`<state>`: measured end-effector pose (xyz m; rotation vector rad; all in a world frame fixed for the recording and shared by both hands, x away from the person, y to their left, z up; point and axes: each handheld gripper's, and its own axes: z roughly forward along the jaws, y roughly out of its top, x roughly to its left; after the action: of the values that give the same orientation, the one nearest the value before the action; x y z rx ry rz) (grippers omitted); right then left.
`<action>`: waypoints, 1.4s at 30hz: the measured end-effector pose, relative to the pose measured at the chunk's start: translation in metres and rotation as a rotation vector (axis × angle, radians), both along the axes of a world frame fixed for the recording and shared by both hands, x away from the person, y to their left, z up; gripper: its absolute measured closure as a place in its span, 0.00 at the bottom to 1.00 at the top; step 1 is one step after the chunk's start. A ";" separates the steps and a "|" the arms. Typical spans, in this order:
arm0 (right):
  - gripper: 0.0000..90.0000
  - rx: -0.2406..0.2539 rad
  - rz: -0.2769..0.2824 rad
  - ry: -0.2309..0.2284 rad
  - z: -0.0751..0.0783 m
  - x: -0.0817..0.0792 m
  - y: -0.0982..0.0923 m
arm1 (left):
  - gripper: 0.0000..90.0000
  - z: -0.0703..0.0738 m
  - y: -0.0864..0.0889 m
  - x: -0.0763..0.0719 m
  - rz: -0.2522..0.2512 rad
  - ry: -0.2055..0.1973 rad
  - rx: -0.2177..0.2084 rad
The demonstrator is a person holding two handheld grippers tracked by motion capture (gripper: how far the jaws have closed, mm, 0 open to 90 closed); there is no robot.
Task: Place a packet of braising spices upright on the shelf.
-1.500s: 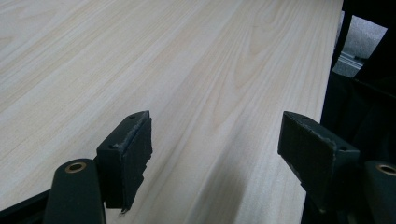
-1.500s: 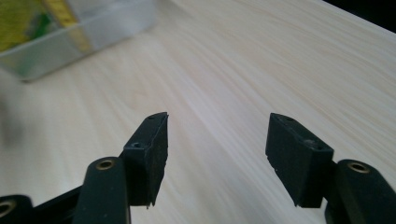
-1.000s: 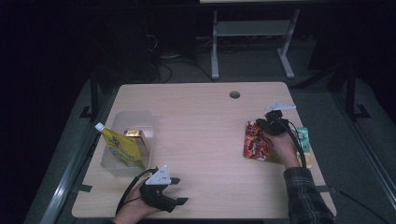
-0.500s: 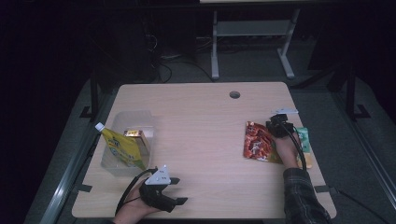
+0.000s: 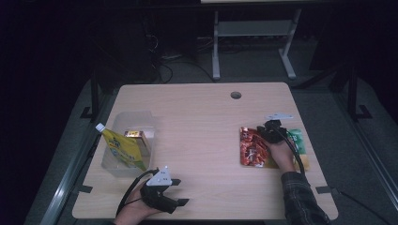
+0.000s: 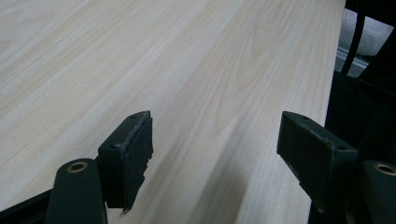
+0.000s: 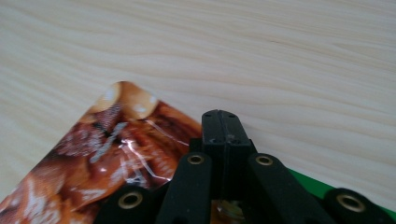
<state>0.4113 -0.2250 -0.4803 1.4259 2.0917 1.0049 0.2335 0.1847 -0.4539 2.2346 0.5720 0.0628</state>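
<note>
While the left gripper [image 5: 176,192] is rested at the near edge of the table [image 5: 197,117], the work is seen, in the high view, to be carried by the right gripper [image 5: 264,132], which is brought down onto the far right corner of the red snack packet [image 5: 251,147]. The packet lies flat just to the left of that gripper, and a green packet [image 5: 296,140] lies partly under the hand on its other side. Well away from it, beyond the left gripper, a clear bin [image 5: 136,121] holds a yellow pouch [image 5: 121,149] and a small box [image 5: 134,135], so the bin is judged the likely destination.

In the left gripper view, the left gripper [image 6: 215,154] is held released, its jaws wide apart over bare wood with nothing between them; it is judged to be parked, out of the way.

In the right gripper view, the right gripper [image 7: 220,122] is clenched, the jaws pressed flat together at the packet's edge [image 7: 116,144]. Whether foil is pinched between them cannot be told.
</note>
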 end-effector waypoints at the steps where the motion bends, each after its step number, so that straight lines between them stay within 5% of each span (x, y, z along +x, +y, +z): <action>1: 1.00 -0.001 0.016 0.001 0.000 -0.002 0.004 | 0.29 0.000 0.000 0.000 -0.001 -0.001 0.000; 22: 1.00 0.027 0.327 0.013 0.002 -0.041 0.100 | 0.29 0.001 0.000 0.000 0.006 -0.002 0.000; 32: 1.00 0.036 0.519 0.024 0.002 -0.071 0.153 | 0.29 0.001 0.001 0.000 0.014 -0.004 -0.001; 39: 1.00 0.044 0.563 0.025 0.005 -0.078 0.162 | 0.29 0.005 0.001 0.002 0.022 -0.014 -0.007; 42: 0.88 0.059 0.562 0.010 0.015 -0.079 0.156 | 0.29 0.010 0.000 0.008 0.028 -0.024 -0.023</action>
<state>0.3319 -0.0691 -0.4657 0.8710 2.5534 1.2667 0.2416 0.1844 -0.4443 2.2012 0.5881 0.0964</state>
